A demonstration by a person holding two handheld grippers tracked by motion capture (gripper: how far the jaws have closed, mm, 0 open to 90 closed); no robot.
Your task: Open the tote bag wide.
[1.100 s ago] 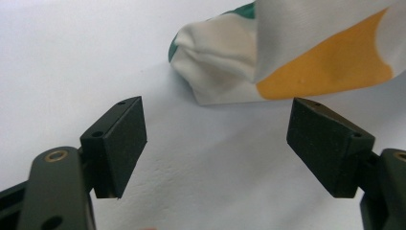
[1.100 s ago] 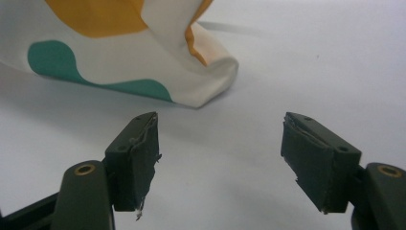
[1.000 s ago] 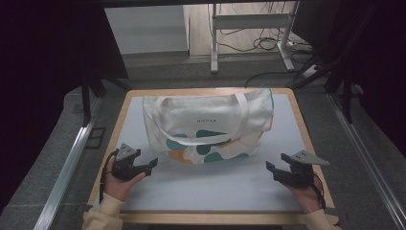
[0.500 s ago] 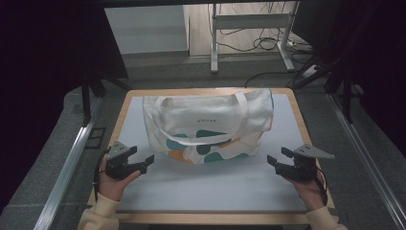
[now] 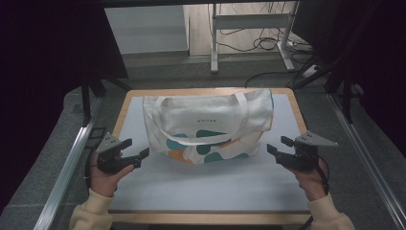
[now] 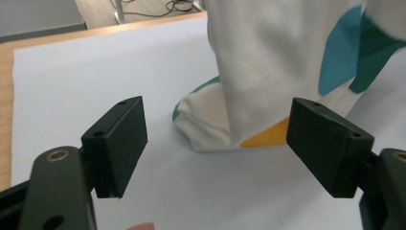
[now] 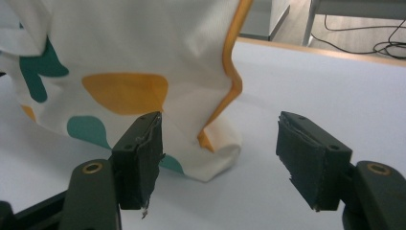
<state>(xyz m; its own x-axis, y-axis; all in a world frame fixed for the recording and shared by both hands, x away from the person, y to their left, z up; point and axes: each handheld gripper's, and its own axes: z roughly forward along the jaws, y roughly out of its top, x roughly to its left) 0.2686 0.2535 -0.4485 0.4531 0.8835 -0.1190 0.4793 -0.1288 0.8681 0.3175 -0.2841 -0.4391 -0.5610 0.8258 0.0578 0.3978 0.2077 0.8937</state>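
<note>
Since a second ago both hands have lifted, the left gripper (image 5: 132, 154) at eight o'clock and right gripper (image 5: 277, 145) at four o'clock of the tote bag (image 5: 208, 125) lying mid-worktop (image 5: 206, 189), jaws apart and empty, probably poised for its near corners.

Tote bag (image 5: 210, 122) lies flat mid tabletop (image 5: 201, 191), left gripper (image 5: 128, 156) & right gripper (image 5: 278, 146) both w/ fingers apart, empty, just beside its 2 near corners.
</note>
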